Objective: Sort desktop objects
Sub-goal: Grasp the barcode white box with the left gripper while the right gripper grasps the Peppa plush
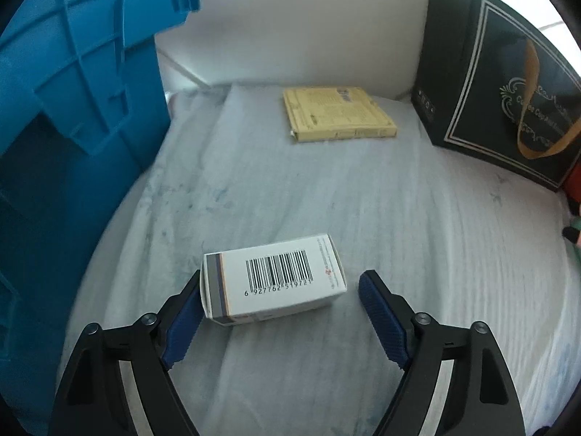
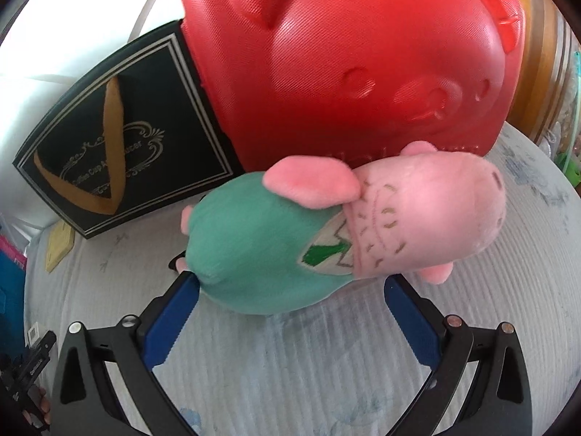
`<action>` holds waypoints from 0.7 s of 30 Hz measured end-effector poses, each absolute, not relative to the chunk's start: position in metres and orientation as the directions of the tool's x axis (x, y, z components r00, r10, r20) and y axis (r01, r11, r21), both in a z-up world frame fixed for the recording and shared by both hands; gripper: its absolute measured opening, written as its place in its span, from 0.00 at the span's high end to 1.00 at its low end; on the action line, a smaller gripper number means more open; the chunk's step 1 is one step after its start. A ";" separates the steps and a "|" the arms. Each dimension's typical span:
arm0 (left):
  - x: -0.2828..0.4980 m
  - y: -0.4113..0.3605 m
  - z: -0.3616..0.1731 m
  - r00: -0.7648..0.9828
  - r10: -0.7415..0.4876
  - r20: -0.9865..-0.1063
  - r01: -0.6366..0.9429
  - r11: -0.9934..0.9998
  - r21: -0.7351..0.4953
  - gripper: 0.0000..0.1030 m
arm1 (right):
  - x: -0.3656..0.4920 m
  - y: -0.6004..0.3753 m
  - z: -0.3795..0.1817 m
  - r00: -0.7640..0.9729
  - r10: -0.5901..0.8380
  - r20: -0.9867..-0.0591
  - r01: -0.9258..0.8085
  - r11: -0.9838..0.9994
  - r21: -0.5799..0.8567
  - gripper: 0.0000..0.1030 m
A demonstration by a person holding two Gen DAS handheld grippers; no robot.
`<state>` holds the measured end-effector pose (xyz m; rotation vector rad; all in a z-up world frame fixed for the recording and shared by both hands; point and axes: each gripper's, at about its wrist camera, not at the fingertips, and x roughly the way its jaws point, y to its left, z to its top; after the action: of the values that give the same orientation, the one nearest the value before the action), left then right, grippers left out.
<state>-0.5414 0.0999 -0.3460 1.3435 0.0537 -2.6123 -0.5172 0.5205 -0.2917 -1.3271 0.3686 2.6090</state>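
Note:
In the left wrist view a small white box with a barcode (image 1: pixel 274 283) lies on the grey cloth, between the tips of my open left gripper (image 1: pixel 279 290); the left finger touches its end, the right finger stands apart. A flat yellow box (image 1: pixel 337 114) lies farther back. In the right wrist view a pink pig plush in a green shirt (image 2: pixel 326 225) lies on the cloth between the tips of my open right gripper (image 2: pixel 290 290), whose fingers straddle its body.
A blue plastic crate (image 1: pixel 72 127) stands at the left. A black gift box with gold ribbon (image 1: pixel 508 83) stands at the back right, also in the right wrist view (image 2: pixel 120 138). A red pig-shaped case (image 2: pixel 356 54) stands behind the plush.

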 end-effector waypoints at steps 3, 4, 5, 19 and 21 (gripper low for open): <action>-0.543 0.102 -0.346 -0.565 -0.168 -0.808 0.201 -0.978 0.062 0.19 | -0.518 0.519 -0.295 -0.573 0.055 -0.818 -0.279 -0.951 0.131 0.00; -0.543 0.102 -0.346 -0.566 -0.170 -0.806 0.202 -0.977 0.065 0.19 | -0.518 0.519 -0.296 -0.574 0.055 -0.817 -0.280 -0.951 0.132 0.00; -0.543 0.103 -0.346 -0.565 -0.169 -0.808 0.198 -0.978 0.065 0.19 | -0.518 0.519 -0.296 -0.577 0.056 -0.815 -0.280 -0.951 0.133 0.00; -0.541 0.127 -0.345 -0.590 -0.120 -0.799 0.099 -0.992 0.076 0.38 | -0.528 0.523 -0.315 -0.558 0.095 -0.824 -0.275 -0.959 0.075 0.17; -0.537 0.130 -0.343 -0.590 -0.132 -0.797 0.098 -0.991 0.092 0.38 | -0.514 0.528 -0.313 -0.556 0.108 -0.824 -0.263 -0.963 0.051 0.25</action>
<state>-0.5370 0.1295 -0.3434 1.3532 -0.0575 -2.6905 -0.5143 0.5276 -0.3128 -1.3526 0.2481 2.5869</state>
